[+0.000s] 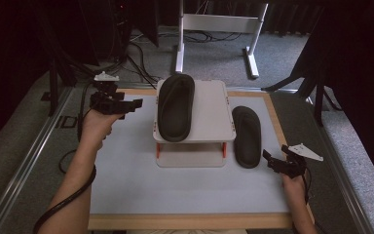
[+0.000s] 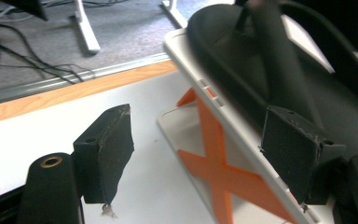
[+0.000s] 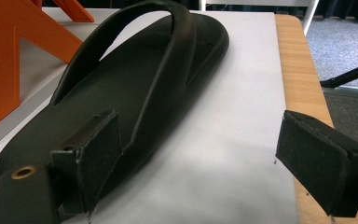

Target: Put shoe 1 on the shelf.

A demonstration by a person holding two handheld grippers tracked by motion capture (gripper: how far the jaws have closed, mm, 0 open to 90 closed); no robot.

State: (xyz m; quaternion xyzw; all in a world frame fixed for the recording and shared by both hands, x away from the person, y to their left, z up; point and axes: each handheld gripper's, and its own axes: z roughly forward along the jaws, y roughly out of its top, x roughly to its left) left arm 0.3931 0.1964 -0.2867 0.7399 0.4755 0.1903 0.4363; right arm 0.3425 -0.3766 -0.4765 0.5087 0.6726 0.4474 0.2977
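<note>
- Two black sandals from the high view: one sandal on the rack (image 1: pixel 175 107) lies on the white rack (image 1: pixel 214 122), the other sandal on the mat (image 1: pixel 247 136) lies flat just right of the rack. Both run lengthwise away from me. My right gripper (image 1: pixel 269 160) sits just off the near end of the sandal on the mat, jaws apart and empty — it is plainly the nearer hand for that one. My left gripper (image 1: pixel 135 104) hovers left of the rack, pointing right at the far end of the sandal on the rack, released, gripping nothing.
- Left gripper view: both jaws stand apart with nothing between them. The rack's edge (image 2: pixel 223 116) and its orange cross brace (image 2: pixel 214 163) fill the gap ahead; the raised sandal (image 2: pixel 242 56) lies up and to the right, its strap running away.
- Right gripper view: jaws open, empty. The sandal (image 3: pixel 135 88) stretches straight away from the left jaw, heel end nearest — I judge a small shift leftward would bring its edge between the pads.
</note>
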